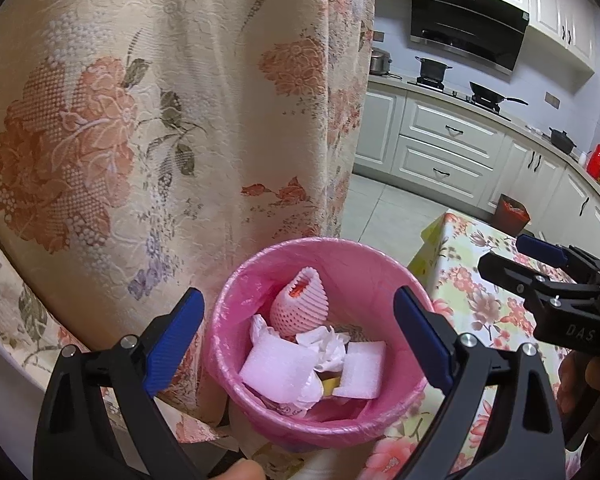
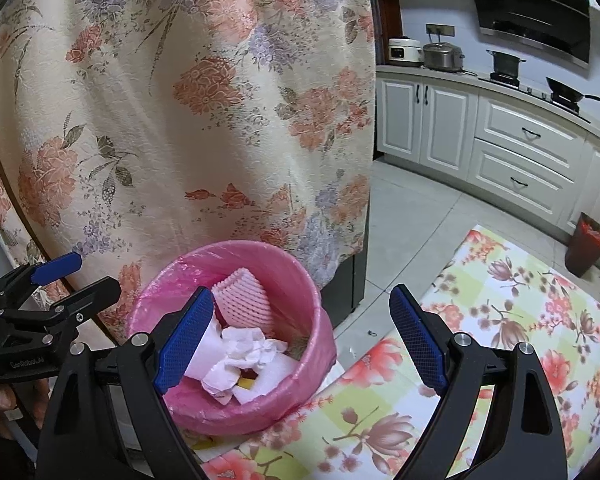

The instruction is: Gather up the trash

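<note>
Kitchen cabinets (image 2: 516, 148) and a flowered curtain (image 1: 148, 120) are filling the background, and a floral tablecloth (image 2: 512, 320) is covering the table nearer the cameras. At the table's edge, a bin lined with a pink bag (image 1: 320, 344) is standing beside the curtain. Inside it are lying white foam pads (image 1: 276, 372), crumpled tissue (image 2: 248, 350) and a pink foam fruit net (image 1: 300, 304), leaning against the far wall.

The left gripper (image 1: 300, 344) is hovering over the bin with its jaws spread wide and nothing between them; the right gripper (image 2: 304, 340) is sitting beside the bin over the tablecloth, also spread and empty.

Judging from this, a piece has probably been let go, so the job is withdrawing cleanly: lifting the left tool straight up, avoiding snagging the liner or tipping the light bin, then looking for trash elsewhere, since none is showing on the visible cloth.
</note>
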`<state>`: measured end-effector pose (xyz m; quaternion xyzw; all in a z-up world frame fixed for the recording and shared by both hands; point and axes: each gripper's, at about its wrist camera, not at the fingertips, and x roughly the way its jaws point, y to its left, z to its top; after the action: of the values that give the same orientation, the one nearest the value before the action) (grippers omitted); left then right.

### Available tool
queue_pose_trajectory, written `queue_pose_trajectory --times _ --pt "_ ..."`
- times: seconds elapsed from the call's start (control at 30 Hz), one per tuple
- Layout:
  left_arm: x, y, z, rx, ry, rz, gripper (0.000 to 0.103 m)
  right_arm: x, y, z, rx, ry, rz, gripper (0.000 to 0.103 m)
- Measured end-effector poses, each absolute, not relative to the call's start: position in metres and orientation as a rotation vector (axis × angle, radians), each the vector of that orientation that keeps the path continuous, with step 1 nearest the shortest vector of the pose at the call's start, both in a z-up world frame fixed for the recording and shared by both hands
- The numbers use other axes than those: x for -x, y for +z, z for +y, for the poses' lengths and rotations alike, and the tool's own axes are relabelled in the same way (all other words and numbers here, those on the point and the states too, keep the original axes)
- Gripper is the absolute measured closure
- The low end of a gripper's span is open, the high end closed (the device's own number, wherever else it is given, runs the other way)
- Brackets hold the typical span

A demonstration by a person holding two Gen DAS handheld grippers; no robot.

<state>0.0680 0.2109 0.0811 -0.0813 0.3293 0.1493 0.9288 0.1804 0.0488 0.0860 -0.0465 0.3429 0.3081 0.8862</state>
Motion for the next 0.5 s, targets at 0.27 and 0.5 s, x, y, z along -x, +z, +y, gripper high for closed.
queue_pose_trajectory --times 0.27,0.5 --pt "-0.066 0.079 0.201 0.163 0.291 0.684 0.010 -0.174 0.083 0.038 0.096 0.617 0.710 0.018" --pt "-0.060 0.075 0.194 0.162 0.279 0.695 0.010 -0.163 0.079 0.032 0.100 0.588 0.703 0.018"
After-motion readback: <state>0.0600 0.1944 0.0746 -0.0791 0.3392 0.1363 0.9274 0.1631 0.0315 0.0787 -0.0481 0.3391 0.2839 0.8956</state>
